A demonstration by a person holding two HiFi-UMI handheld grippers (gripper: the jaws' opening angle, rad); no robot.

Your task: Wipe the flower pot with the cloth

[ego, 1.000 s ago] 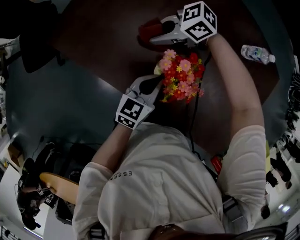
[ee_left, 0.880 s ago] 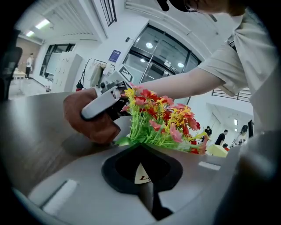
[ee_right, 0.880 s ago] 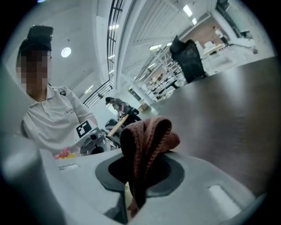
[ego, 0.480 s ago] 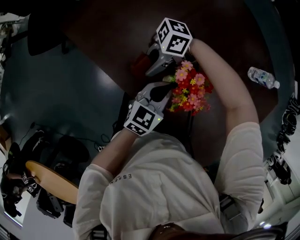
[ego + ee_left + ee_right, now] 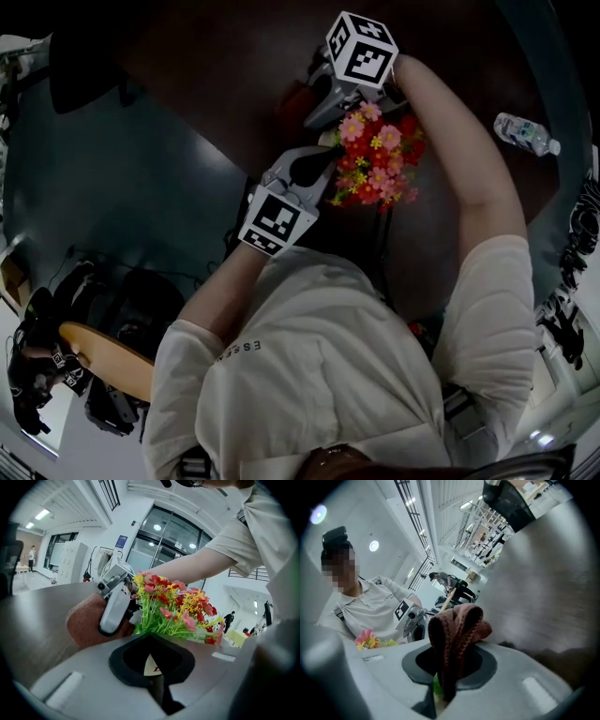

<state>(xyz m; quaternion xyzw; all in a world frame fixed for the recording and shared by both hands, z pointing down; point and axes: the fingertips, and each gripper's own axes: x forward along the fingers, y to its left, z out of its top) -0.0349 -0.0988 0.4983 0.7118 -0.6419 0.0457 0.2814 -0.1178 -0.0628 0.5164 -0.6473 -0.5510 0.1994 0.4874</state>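
A bunch of red, pink and yellow artificial flowers (image 5: pixel 375 159) stands on the dark table. Its pot is almost wholly hidden; only a white sliver with red print (image 5: pixel 149 663) shows between the left gripper's jaws. My left gripper (image 5: pixel 323 161) is shut on that piece of the pot, just under the flowers (image 5: pixel 173 609). My right gripper (image 5: pixel 317 111) is shut on a reddish-brown cloth (image 5: pixel 457 627), which bulges out of its jaws. The cloth (image 5: pixel 86 626) sits at the far left side of the flowers, close to the left gripper. Whether it touches the pot I cannot tell.
A clear water bottle (image 5: pixel 528 133) lies at the right of the round brown table (image 5: pixel 216 66). The table's curved edge runs past the left gripper. Bags and a wooden chair seat (image 5: pixel 103 361) sit on the floor at the lower left.
The right gripper has swung with the cloth from the far side of the flowers down toward their left side, nearer the left gripper. The left gripper has kept its hold in place.
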